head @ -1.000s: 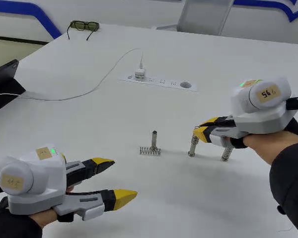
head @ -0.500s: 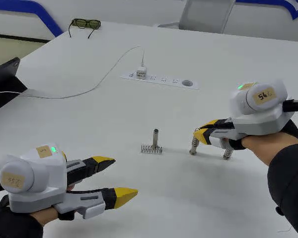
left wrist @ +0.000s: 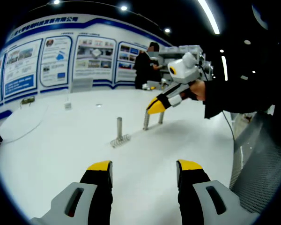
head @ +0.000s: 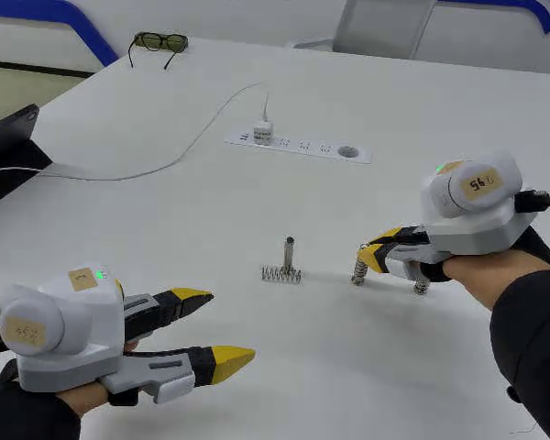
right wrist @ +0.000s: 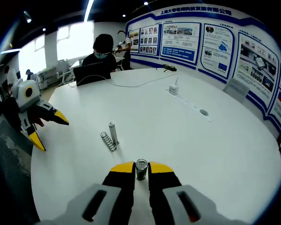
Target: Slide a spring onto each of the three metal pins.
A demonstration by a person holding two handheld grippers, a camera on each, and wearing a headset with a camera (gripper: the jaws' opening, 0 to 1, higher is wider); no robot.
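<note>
Fingers (right wrist: 123,169) of right gripper (head: 374,256) clamped on pin (right wrist: 141,169), left gripper (head: 227,324) spread wide, held low, level.

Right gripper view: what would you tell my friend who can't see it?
The right gripper's yellow-tipped jaws close around the top of a silver metal pin on a white table. Beyond, a bare upright silver pin stands with a loose coiled wire spring lying beside it, and the open left gripper shows at the left.

A broad white table (head: 147,229) carries a power strip (head: 298,145), a trailing cable (head: 200,136) and dark glasses (head: 159,41), beneath blue-trimmed wall posters (right wrist: 187,35) and ceiling strip lights (left wrist: 208,16).
</note>
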